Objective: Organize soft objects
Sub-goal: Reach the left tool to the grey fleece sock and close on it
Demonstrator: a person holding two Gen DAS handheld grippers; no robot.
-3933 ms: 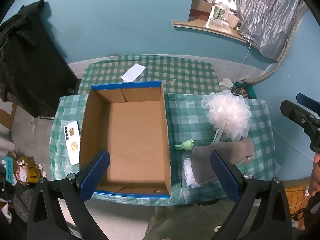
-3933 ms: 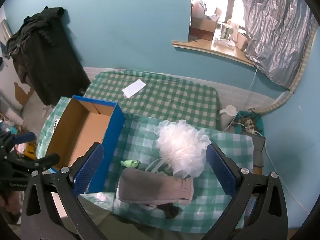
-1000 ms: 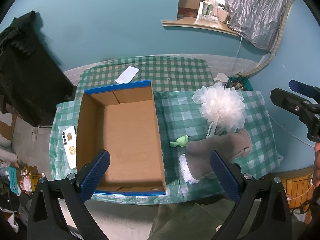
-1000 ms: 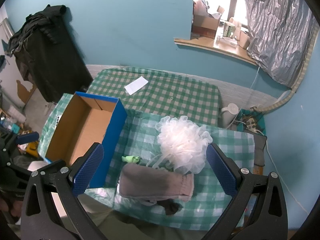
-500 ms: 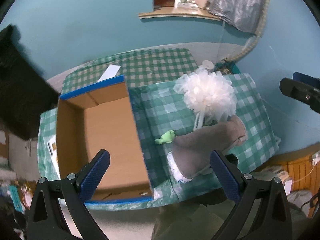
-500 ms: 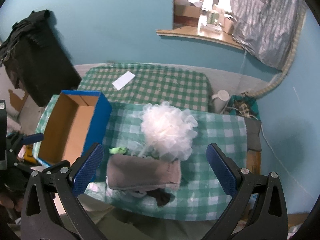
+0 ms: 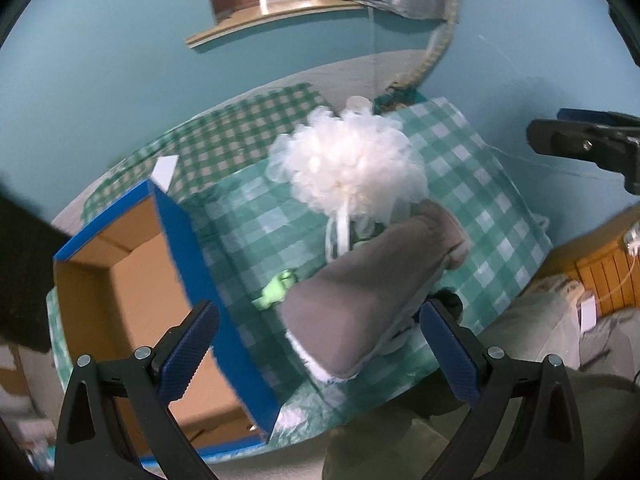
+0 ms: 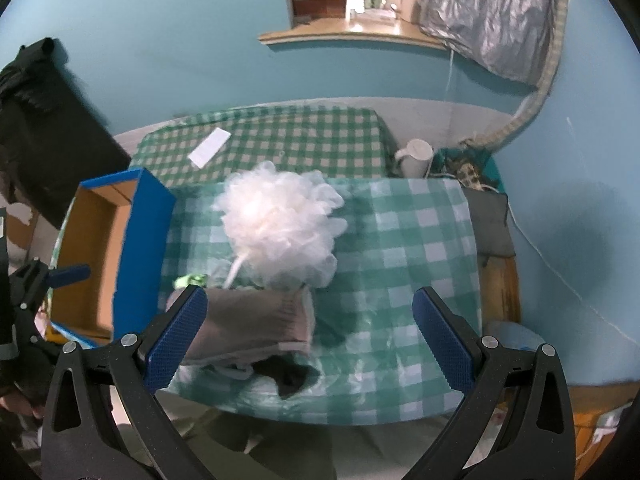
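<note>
A white mesh bath pouf (image 7: 348, 160) (image 8: 280, 220) lies mid-table on the green checked cloth. In front of it rests a folded grey-brown cloth (image 7: 360, 296) (image 8: 252, 324) with a dark piece (image 8: 290, 376) under its near edge and a small green soft toy (image 7: 278, 288) (image 8: 190, 280) to its left. An open cardboard box with blue sides (image 7: 120, 264) (image 8: 100, 256) stands at the left. My left gripper (image 7: 320, 344) hangs open above the grey cloth, holding nothing. My right gripper (image 8: 306, 336) is open above the cloth's right end, empty too.
A white paper slip (image 8: 210, 152) lies on the far table part. A white kettle (image 8: 416, 156) and a grey cushion (image 8: 490, 220) sit past the table's right edge. Dark clothes (image 8: 44, 120) hang at the left wall. The person's lap is below the table edge.
Both grippers swung right and moved lower toward the soft objects; the box slid to the left of both views. The pouf, cloth and toy have not moved.
</note>
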